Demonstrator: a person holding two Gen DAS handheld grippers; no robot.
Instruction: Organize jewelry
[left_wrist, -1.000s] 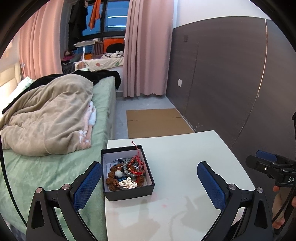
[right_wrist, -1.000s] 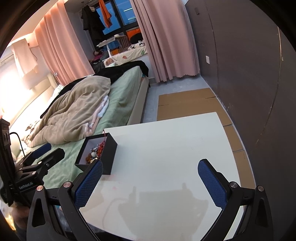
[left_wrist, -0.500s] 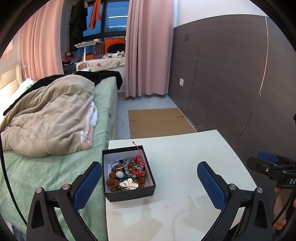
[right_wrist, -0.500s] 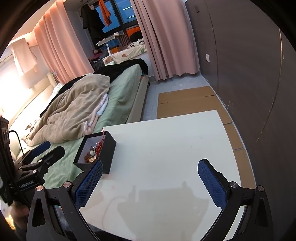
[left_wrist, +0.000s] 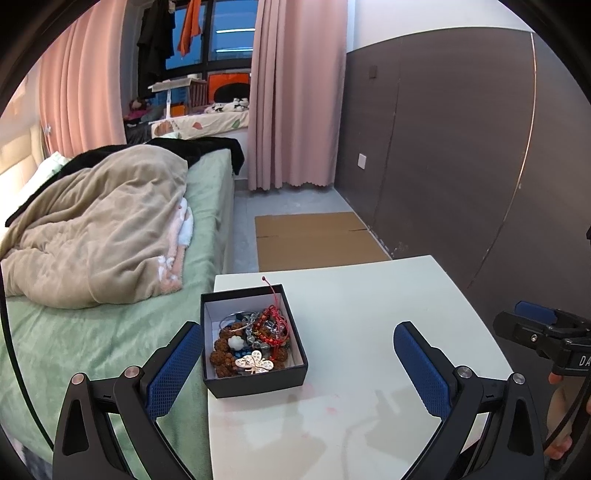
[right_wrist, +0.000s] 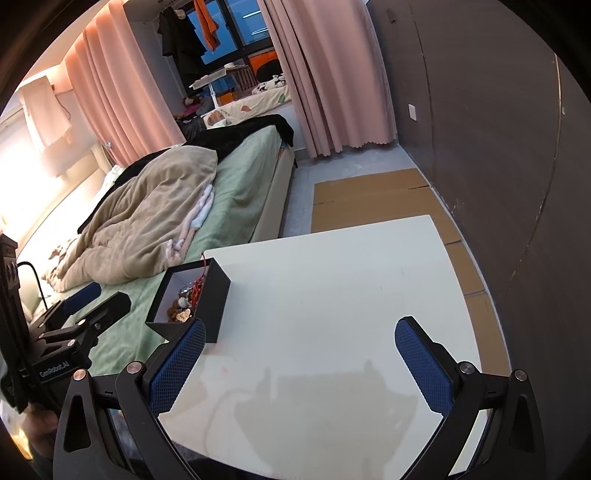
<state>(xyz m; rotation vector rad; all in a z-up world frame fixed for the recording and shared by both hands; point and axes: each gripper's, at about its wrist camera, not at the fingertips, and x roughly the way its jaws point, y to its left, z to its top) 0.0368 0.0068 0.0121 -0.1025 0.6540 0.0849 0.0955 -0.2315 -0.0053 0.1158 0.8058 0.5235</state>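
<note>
Compared with a second ago the left gripper (left_wrist: 297, 354) has crept a bit closer to the box (left_wrist: 255, 384), which sits a touch lower and bigger in its view now; the right gripper (right_wrist: 299, 350) has edged in too, so the box shows nearer to its left finger.

Landmark is the box. The bed (left_wrist: 110, 325) with the beige blanket (left_wrist: 96, 236) is just left of it, past the table (left_wrist: 369, 314) edge. The table is white and the box sits on its left side, near the front corner. Flat cardboard (left_wrist: 317, 236) lies on the floor beyond it.

The box is black outside, white inside, no lid on. Jewelry (left_wrist: 255, 343) is piled inside: brown beads, red cord, a silver butterfly piece at the front. One red cord end sticks up over the back rim.

Both claws are spread wide, nothing between the blue pads. The left one hovers right in front of the box, left pad (left_wrist: 173, 365) beside its left wall. The right one is off to the box's right, over bare tabletop.
</note>
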